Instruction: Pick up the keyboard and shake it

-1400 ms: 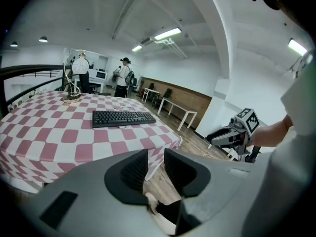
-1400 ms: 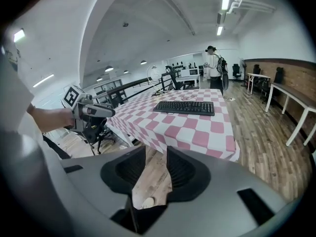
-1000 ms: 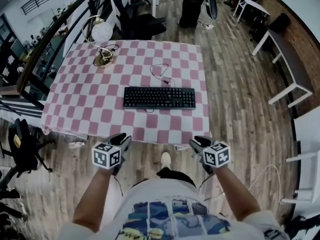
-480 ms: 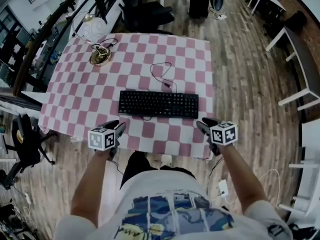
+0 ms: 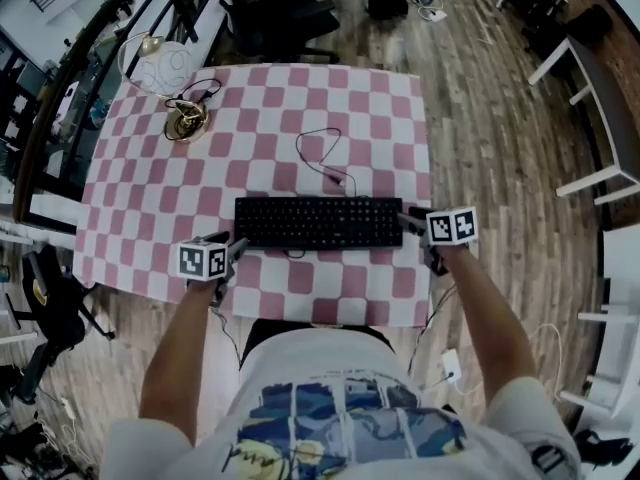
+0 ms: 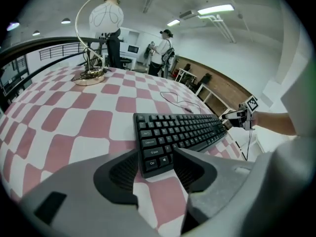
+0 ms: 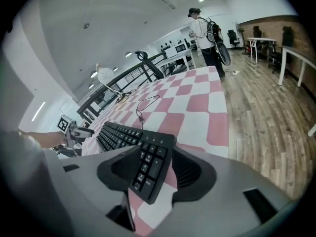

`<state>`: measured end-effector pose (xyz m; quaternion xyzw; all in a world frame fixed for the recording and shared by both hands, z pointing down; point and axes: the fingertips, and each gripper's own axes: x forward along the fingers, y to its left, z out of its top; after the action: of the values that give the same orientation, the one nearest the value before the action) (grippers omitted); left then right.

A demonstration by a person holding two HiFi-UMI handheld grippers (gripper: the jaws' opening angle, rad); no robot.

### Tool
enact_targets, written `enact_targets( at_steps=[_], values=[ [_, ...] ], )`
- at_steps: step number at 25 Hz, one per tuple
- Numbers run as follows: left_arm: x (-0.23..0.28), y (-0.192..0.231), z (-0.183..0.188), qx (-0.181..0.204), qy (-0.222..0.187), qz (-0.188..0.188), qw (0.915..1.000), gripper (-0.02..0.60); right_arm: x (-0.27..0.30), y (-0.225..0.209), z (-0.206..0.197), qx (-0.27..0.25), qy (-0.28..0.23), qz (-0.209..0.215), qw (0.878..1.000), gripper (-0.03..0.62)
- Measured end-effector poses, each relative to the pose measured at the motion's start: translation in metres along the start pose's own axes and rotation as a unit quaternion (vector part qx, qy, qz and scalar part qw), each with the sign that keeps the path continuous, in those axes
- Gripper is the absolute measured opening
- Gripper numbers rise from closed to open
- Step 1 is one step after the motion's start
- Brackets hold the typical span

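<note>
A black keyboard (image 5: 318, 222) lies flat on the pink-and-white checked tablecloth (image 5: 150, 203), near the front edge. My left gripper (image 5: 230, 252) is at its left end and my right gripper (image 5: 414, 225) at its right end. In the left gripper view the keyboard's left end (image 6: 154, 152) sits between the jaws of the left gripper (image 6: 155, 158), which are opening. In the right gripper view the number-pad end (image 7: 150, 164) lies between the jaws of the right gripper (image 7: 148, 169), also opening. I see no pad pressing on the keyboard.
The keyboard's thin cable (image 5: 322, 153) loops across the cloth behind it. A lamp with a gold base (image 5: 186, 123) and a white globe (image 5: 166, 68) stands at the far left corner. A black chair (image 5: 280, 18) is beyond the table, and a person (image 6: 163, 51) stands farther back.
Both grippers have moved forward from in front of the table's edge to the two ends of the keyboard. The person has stepped up to the table. The keyboard has not moved.
</note>
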<state>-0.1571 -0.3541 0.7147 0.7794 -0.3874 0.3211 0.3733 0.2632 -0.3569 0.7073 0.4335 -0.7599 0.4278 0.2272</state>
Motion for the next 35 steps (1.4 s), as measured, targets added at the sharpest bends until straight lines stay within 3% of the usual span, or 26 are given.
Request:
enact_targets(
  at_steps=[6, 12, 20, 31, 35],
  values=[
    [0.023, 0.018, -0.006, -0.015, 0.026, -0.002, 0.9996, 0.244, 0.036, -0.017, 0.007, 0.053, 0.022, 0.012, 0.998, 0.229],
    [0.035, 0.015, -0.011, -0.030, 0.035, -0.042, 0.9981, 0.256, 0.055, -0.019, 0.009, 0.063, 0.040, 0.030, 0.997, 0.238],
    [0.046, 0.012, -0.010, -0.039, 0.041, -0.061, 0.9965, 0.256, 0.062, -0.015, 0.006, 0.104, 0.040, 0.099, 0.989, 0.210],
    [0.047, 0.011, -0.010, -0.033, 0.054, -0.047, 0.9969, 0.256, 0.059, -0.013, 0.007, 0.100, 0.030, 0.075, 0.992, 0.190],
    [0.044, 0.010, -0.010, -0.028, 0.048, -0.039, 0.9977, 0.256, 0.045, -0.008, 0.012, 0.072, 0.016, 0.057, 0.996, 0.189]
  ],
)
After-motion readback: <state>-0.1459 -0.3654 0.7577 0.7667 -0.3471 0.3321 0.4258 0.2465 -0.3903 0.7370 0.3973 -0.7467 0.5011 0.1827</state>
